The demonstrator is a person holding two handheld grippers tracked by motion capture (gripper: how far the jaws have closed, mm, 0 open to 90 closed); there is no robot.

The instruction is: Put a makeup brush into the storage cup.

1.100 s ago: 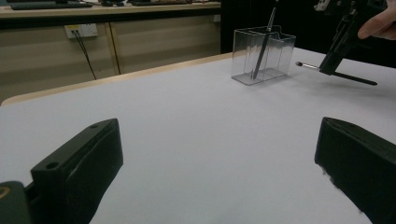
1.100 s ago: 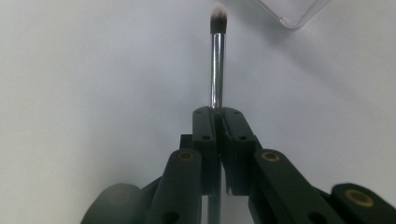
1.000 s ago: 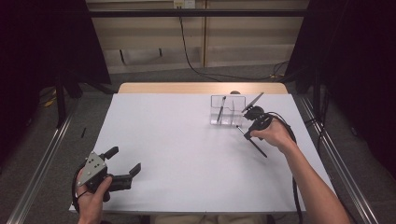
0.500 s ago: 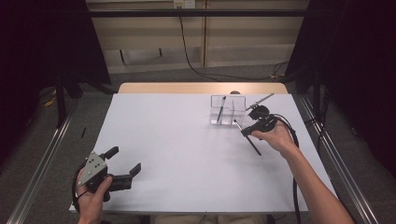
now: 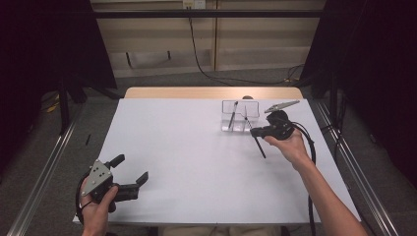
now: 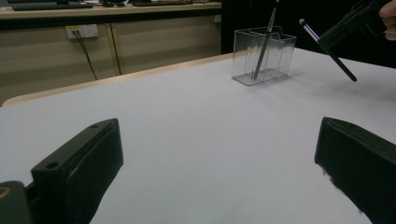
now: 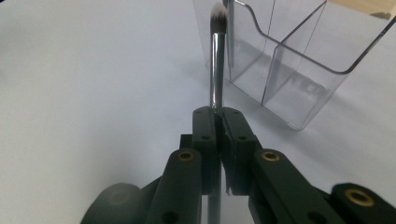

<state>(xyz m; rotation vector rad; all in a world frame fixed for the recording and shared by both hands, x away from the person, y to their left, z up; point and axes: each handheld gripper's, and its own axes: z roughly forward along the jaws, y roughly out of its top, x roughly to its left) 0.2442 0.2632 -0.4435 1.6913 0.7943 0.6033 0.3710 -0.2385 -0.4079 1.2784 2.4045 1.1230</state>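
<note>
My right claw [image 7: 217, 116] is clamped on the makeup brush [image 7: 216, 70], bristles leading, its long axis tilted toward the clear organizer [image 5: 239, 117] just beyond. 1 brush [image 5: 233, 114] stands inside already. My left claw [image 5: 132, 173] rests wide open, far across the bench [image 5: 196, 162].

Right gripper [image 5: 255, 132] lifted slightly, makeup brush [image 5: 256, 142] tipped more upright, nearer clear holder [image 5: 240, 117]
</note>
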